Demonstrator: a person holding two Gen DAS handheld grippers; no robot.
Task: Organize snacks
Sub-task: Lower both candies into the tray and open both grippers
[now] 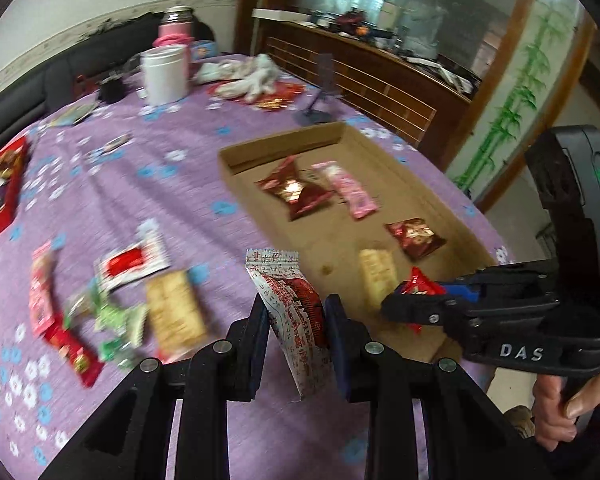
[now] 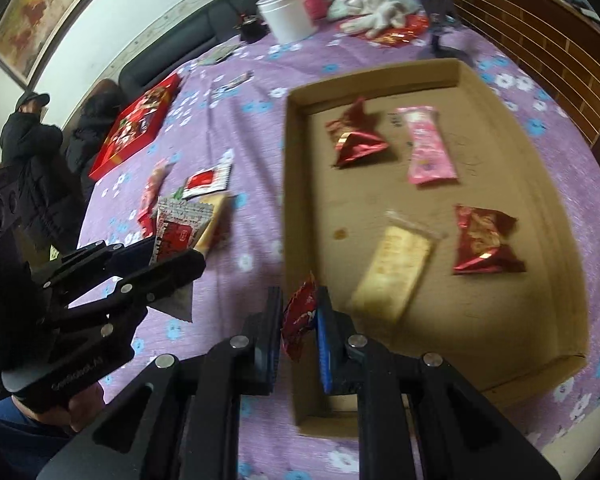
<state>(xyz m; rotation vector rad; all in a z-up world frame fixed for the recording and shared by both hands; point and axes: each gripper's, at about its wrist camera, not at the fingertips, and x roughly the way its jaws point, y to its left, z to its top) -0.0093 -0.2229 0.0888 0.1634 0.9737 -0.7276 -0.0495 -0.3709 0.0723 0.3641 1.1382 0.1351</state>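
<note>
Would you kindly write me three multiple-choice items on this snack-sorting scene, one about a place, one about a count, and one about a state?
1. Where does the pink packet lie?
A. inside the cardboard tray
B. on the purple tablecloth beside the tray
C. on the red box

2. How many snack packets lie on the floor of the cardboard tray, not counting any that are held?
A. two
B. four
C. six

3. What state is the right gripper in?
A. open and empty
B. shut on a small red packet
C. shut on the white jar

Answers:
1. A, since the pink packet rests on the tray floor near its far end.
2. B, as two dark red packets, one pink and one beige lie there.
3. B, because the small red packet is pinched between its jaws above the tray's near edge.
</note>
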